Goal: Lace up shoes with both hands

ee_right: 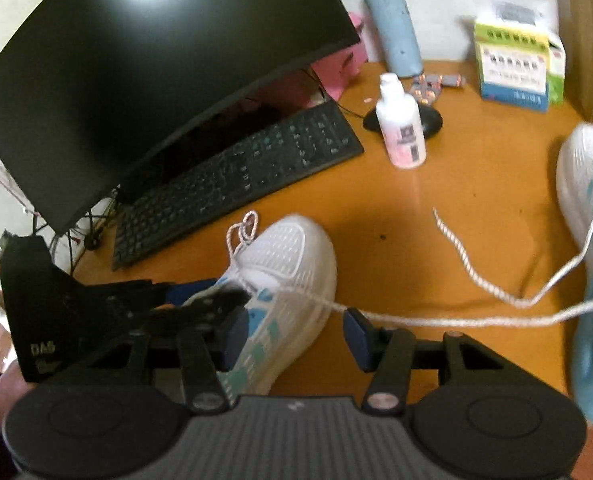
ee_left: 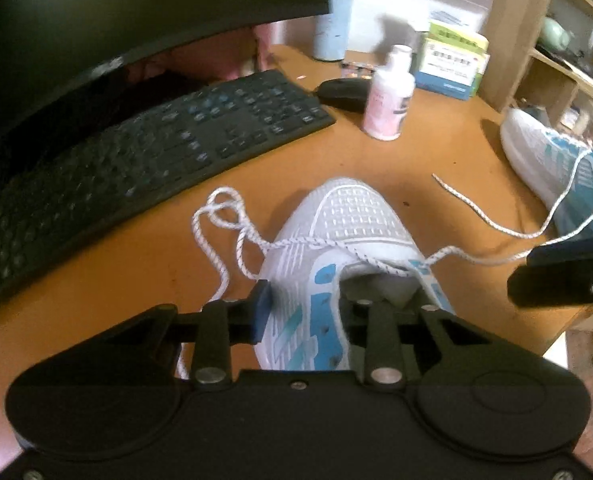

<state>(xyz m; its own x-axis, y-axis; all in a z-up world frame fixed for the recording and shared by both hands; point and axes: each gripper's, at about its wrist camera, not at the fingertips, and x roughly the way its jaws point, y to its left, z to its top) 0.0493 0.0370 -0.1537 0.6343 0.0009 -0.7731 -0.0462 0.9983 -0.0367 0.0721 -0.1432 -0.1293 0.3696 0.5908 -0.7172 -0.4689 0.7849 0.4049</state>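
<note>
Left wrist view: your left gripper point(ee_left: 328, 304) is clamped on the shoe's point(ee_left: 348, 240) left side wall. One blue pad point(ee_left: 261, 312) presses the outside; the other finger sits inside the opening. The toe points ahead of the fingers. The lace point(ee_left: 232, 224) crosses the shoe just ahead of the pads and loops on the desk point(ee_left: 436, 160) to the fingers' left. Keyboard point(ee_left: 136, 168) edge lies beyond that loop, near it. Bare desk ahead of the toe up to the bottle point(ee_left: 388, 96). To the right the desk edge is close, with the second shoe point(ee_left: 552, 160) near it.

Right wrist view: your right gripper point(ee_right: 296, 336) is partly open and grips nothing. The shoe's right side sits between the pads without clear contact. The lace runs taut over the right pad point(ee_right: 356, 338) and off to the right; whether it touches is unclear. Its free end point(ee_right: 452, 240) lies on open desk ahead-right. Your left gripper point(ee_right: 200, 304) sits just left, close to the left pad.
</note>
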